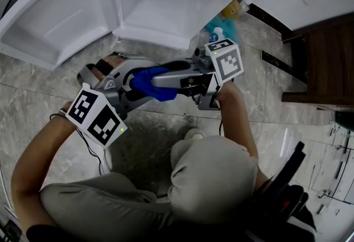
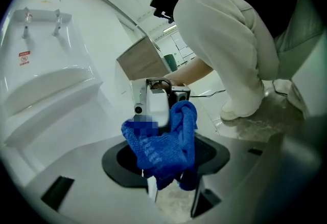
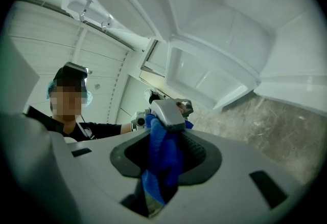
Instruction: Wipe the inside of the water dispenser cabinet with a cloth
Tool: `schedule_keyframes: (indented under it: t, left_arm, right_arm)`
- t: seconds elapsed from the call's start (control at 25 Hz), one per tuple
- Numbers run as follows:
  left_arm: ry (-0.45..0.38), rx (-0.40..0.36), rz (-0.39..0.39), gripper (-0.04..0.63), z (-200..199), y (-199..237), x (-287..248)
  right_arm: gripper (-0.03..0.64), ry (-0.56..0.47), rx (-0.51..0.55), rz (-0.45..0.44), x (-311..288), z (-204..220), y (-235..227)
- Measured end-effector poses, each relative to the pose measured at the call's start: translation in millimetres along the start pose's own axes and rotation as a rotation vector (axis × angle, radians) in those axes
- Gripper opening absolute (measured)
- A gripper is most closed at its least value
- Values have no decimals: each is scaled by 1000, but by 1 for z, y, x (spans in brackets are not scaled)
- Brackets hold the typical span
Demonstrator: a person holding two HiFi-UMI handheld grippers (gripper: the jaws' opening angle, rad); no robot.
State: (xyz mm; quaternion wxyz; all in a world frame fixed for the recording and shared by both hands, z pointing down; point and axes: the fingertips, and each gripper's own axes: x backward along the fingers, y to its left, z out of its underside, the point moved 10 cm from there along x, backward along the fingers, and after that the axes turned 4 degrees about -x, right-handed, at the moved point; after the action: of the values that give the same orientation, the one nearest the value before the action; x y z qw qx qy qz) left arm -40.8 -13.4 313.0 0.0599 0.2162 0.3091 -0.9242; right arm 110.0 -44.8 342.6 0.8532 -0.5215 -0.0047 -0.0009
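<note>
The cabinet [image 1: 166, 9] stands open, its door [image 1: 50, 20] swung out to the left and its white inside bare; the person crouches on the stone floor [image 1: 276, 119] in front of it; the cloth [image 2: 163, 146], blue and bunched, is not inside yet but hangs in the air just before the opening, between the two tools, which point at each other; the left tongs [image 2: 173, 189] are closed on its lower folds, the cloth filling the gap between the jaws; the right tongs [image 3: 153, 197] are closed on it too, pinching a narrow fold, so both have hold of the one cloth at once; it looks like a handover or a fresh grip rather than wiping; no part of the cloth touches any wall or shelf of the cabinet, and whether any surface has been wiped I cannot tell, since all of it looks equally white; as I judge it, the door is dealt with and the cloth is in hand, while the wiping itself, walls, floor and corners of the compartment, is left to do.
</note>
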Motion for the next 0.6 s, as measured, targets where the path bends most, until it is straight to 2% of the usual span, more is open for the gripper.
schedule_keyframes:
  t: [0.08, 0.24, 0.32, 0.48, 0.6]
  left_arm:
    - [-5, 11, -3, 239, 0, 0, 0]
    - [-37, 101, 0, 222, 3, 6, -1]
    - [-43, 110, 6, 215, 4, 8, 0]
    - [-55, 123, 15, 206, 4, 10, -1]
    - [-56, 99, 11, 202, 4, 10, -1]
  right_arm:
    - [109, -9, -16, -10, 1, 1, -2]
    - [117, -64, -47, -46, 5, 1, -7]
    - [123, -107, -52, -89, 6, 4, -10]
    - [191, -162, -82, -191, 11, 9, -13]
    - [215, -176, -100, -229, 13, 10, -15]
